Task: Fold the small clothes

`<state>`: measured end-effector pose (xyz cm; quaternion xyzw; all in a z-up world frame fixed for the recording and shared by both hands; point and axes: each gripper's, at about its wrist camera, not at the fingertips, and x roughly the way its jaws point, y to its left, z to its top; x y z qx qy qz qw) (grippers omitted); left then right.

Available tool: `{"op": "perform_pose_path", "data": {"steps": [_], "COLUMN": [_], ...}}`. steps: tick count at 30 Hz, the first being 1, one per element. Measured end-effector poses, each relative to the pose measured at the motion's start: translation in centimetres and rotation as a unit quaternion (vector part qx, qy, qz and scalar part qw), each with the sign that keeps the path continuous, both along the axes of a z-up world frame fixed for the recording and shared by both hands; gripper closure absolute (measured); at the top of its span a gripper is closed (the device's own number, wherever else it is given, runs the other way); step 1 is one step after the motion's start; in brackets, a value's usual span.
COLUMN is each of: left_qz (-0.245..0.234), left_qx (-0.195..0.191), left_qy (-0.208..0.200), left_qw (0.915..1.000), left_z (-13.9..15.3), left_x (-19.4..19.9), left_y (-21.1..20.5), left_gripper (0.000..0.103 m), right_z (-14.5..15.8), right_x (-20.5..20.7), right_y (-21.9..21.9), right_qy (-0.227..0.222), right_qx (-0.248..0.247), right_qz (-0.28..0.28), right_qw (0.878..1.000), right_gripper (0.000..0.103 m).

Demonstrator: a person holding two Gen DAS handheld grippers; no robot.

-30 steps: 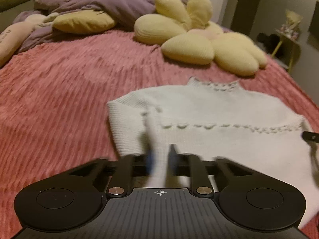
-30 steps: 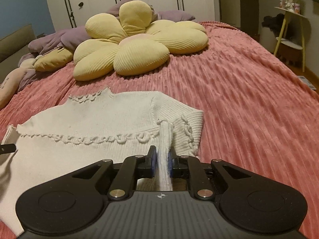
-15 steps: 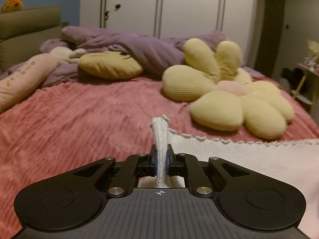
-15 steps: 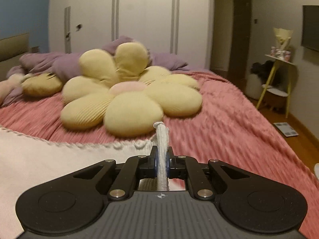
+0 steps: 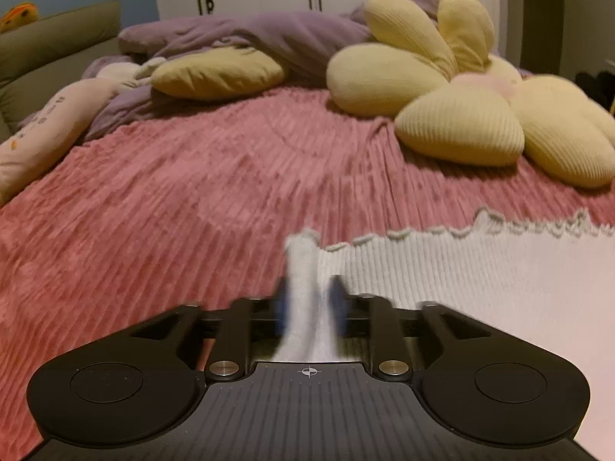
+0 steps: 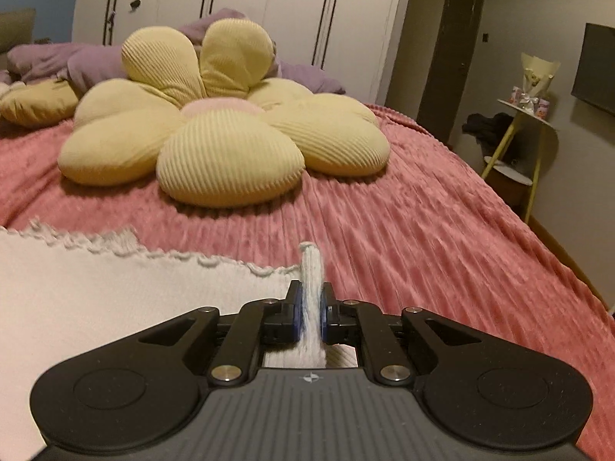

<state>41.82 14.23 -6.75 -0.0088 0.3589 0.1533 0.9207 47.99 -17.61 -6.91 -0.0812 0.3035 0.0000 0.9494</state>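
On a bed under a ribbed pink bedspread (image 5: 200,199), the left gripper (image 5: 309,299) has its fingers parted around a bunched corner of a white knit sweater (image 5: 480,280); motion blur makes it unclear whether the pads still touch the wool, which rises between them and stands up just past the tips; the garment's scalloped edge runs off to the right of that gripper, its body spread flat over the bedspread; farther right, the right gripper (image 6: 310,315) pinches the opposite corner of the sweater (image 6: 115,299), blue pads (image 6: 295,315) pressed against a narrow upright fold that pokes above the fingertips; a yellow flower-shaped cushion (image 6: 226,134) lies beyond, ahead of rumpled purple bedding (image 5: 269,34).
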Motion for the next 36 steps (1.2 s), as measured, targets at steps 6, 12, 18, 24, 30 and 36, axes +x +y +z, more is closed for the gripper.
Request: {"op": "perform_pose_path", "data": {"steps": [6, 12, 18, 24, 30, 36], "left_qz": [-0.001, -0.026, -0.004, 0.009, 0.008, -0.005], "left_qx": [-0.027, -0.096, -0.141, -0.176, -0.190, -0.162], "left_qy": [0.003, -0.029, -0.010, 0.015, 0.027, 0.032], "left_qw": [0.9996, 0.9946, 0.9900, 0.9842, 0.9813, 0.9862], "left_z": [1.8, 3.4, 2.0, 1.2, 1.0, 2.0], "left_x": [-1.5, -9.3, -17.1, -18.7, -18.3, -17.8], "left_y": [1.2, 1.9, 1.4, 1.2, 1.4, 0.9], "left_gripper": [0.030, 0.016, 0.017, 0.029, 0.041, 0.081], "right_z": [0.0, 3.2, 2.4, 1.6, 1.6, 1.3], "right_x": [0.4, -6.8, -17.4, -20.2, -19.8, -18.8], "right_y": [-0.7, -3.9, -7.4, -8.3, -8.1, -8.1], "right_qy": [0.018, 0.010, 0.053, 0.084, 0.111, 0.123], "right_qx": [0.004, 0.092, 0.170, 0.218, 0.225, 0.234], "right_qz": [-0.027, 0.010, -0.005, 0.000, 0.004, -0.006], "right_qw": [0.999, 0.996, 0.984, 0.972, 0.968, 0.964], "right_gripper": [0.067, 0.050, 0.045, 0.049, 0.072, 0.088]}}
